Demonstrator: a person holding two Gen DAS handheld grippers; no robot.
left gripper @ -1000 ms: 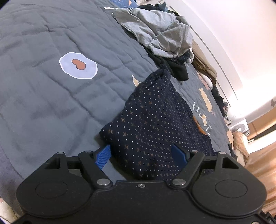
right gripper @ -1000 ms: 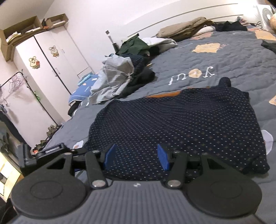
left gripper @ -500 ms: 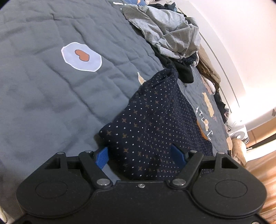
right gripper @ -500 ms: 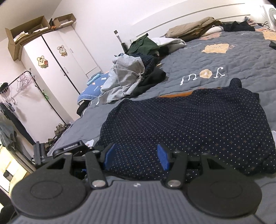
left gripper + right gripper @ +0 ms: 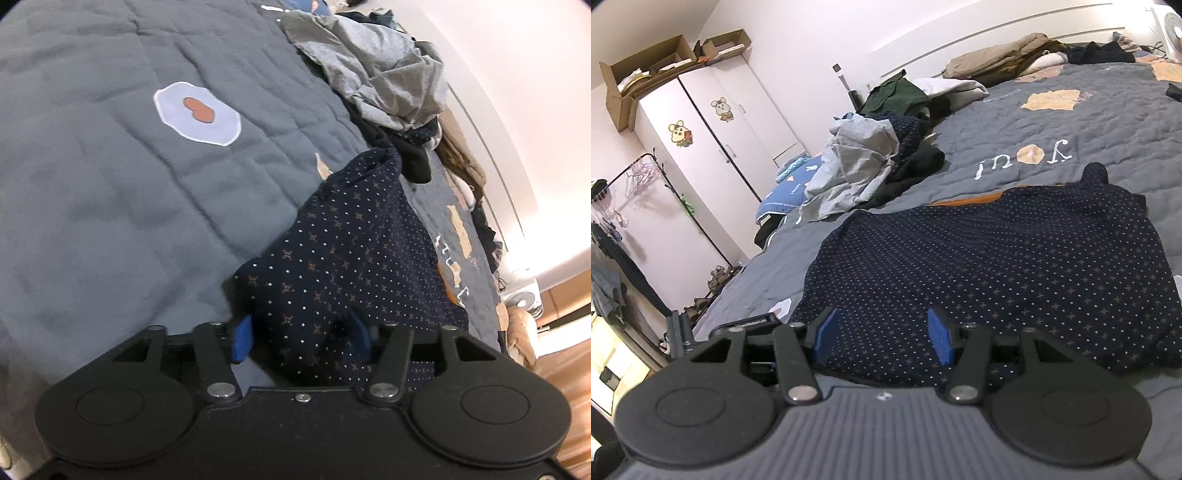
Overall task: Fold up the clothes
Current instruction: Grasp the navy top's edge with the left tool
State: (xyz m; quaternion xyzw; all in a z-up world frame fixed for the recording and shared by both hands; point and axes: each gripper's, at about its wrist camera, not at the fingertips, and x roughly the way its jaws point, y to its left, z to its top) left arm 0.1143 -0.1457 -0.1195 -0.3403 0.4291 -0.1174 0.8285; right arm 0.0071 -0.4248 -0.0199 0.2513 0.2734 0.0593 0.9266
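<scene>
A navy dotted garment (image 5: 351, 251) lies on the grey quilt (image 5: 110, 184). Its near corner is bunched up between the jaws of my left gripper (image 5: 301, 338). Those jaws are closing: the right pad sinks into the fabric, while the left pad sits at the cloth's edge without clearly pressing it. In the right wrist view the same garment (image 5: 997, 258) is spread flat. My right gripper (image 5: 882, 336) is open just over its near hem, with nothing pinched between its blue pads.
A heap of grey and dark clothes (image 5: 864, 162) sits further up the bed, with more folded clothes (image 5: 1004, 59) by the headboard. A white wardrobe (image 5: 713, 140) and a clothes rack (image 5: 639, 184) stand to the left. A fan (image 5: 522, 301) stands beyond the bed.
The left gripper's jaws have narrowed around the garment's corner, and the fabric there has bunched up. The right gripper's jaws keep the same gap over the hem.
</scene>
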